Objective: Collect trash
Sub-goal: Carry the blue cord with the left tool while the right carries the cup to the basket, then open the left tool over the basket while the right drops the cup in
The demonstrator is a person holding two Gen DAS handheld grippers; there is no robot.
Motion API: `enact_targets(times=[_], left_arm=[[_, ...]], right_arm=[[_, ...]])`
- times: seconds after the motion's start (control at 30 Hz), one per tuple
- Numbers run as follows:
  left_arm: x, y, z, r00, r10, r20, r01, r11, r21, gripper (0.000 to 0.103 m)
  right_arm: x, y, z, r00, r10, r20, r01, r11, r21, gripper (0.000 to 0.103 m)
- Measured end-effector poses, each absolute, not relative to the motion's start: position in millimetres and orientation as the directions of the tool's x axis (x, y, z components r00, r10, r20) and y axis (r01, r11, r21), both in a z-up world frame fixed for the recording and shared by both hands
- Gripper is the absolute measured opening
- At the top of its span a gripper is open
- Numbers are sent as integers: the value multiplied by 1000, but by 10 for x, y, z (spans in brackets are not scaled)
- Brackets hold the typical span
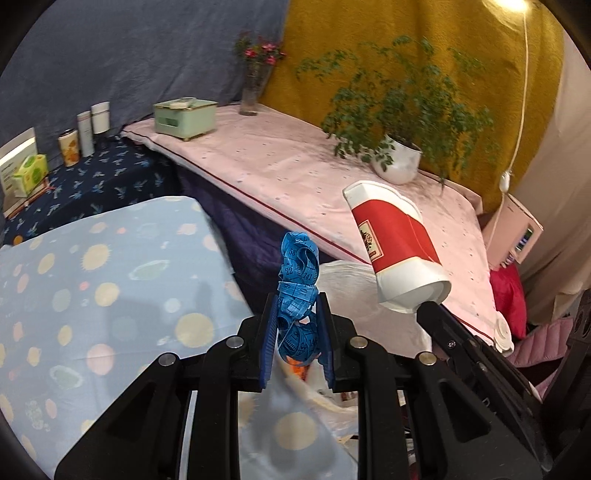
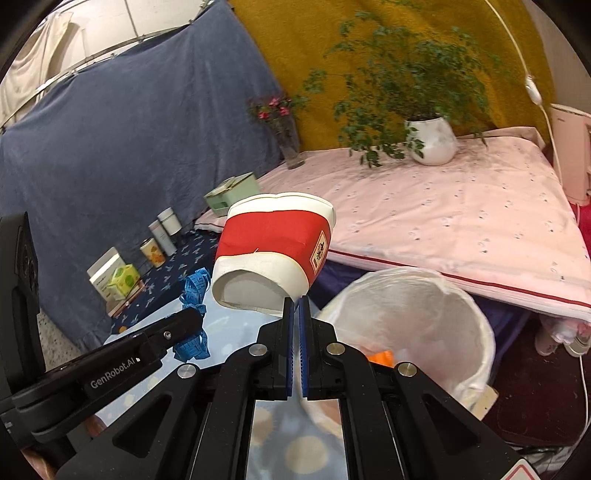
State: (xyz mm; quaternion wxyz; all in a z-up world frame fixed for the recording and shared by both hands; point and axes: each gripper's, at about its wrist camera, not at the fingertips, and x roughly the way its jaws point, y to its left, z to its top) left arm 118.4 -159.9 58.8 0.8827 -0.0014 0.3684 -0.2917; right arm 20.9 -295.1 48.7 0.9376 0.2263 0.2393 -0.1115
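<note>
Between the left hand-held gripper's [image 1: 295, 325] narrowly parted blue pads sits a crumpled blue measuring tape [image 1: 298, 280], clamped. Beside it, the right hand-held gripper [image 2: 294, 314], nearly closed, pinches the rim of a crushed red-and-white paper cup [image 2: 273, 251]. Both tilt downward above a white-lined bin [image 2: 436, 321], beside the pink mattress's edge [image 2: 461, 280].

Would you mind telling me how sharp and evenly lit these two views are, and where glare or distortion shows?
Left wrist view: lamp glare blows out the top edge; spotted cloth looks slightly smeared; measuring tape reads sharp. Right wrist view: even light, paper cup crisp, curtain rail bowed by the fisheye; dark corners in both.
</note>
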Motion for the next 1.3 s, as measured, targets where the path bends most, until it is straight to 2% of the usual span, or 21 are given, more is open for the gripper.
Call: enact_targets(times=[0.23,0.27,0.37,0.4,0.67,0.87,1.0,1.2,1.3], left_arm=[[1208,-2028,411,486,-547,-682,562,793,-235,22],[1207,-2073,389,483,-545,-685,564,792,-233,26],[1219,-2152,345,495,-538,-682,558,799,-225,50],[1215,-2169,342,506,-534,-677,555,802,-218,52],[1242,-2173,251,530,-494,-689,530,828,-186,52],[1239,-2060,214,563,-458,-688,490,855,-169,57],[1212,-1957,178,592,-421,-687,459,877,-142,65],[1178,-1798,137,609,-387,-692,426,896,-126,65],[1136,-1737,128,615,-375,-694,417,901,-117,65]], right_arm=[[84,-3296,358,845,-141,-516,371,849,376,3],[74,-3329,335,843,-144,-519,377,846,377,3],[56,-3453,238,832,-150,-534,395,836,380,3],[50,-3482,210,829,-151,-538,400,833,382,3],[73,-3637,22,813,-145,-564,419,818,393,3],[157,-3626,-109,796,-135,-590,421,823,380,3],[224,-3593,-202,771,-139,-621,437,825,358,12],[214,-3484,-204,761,-123,-637,416,846,334,13],[201,-3427,-166,757,-116,-643,402,859,317,22]])
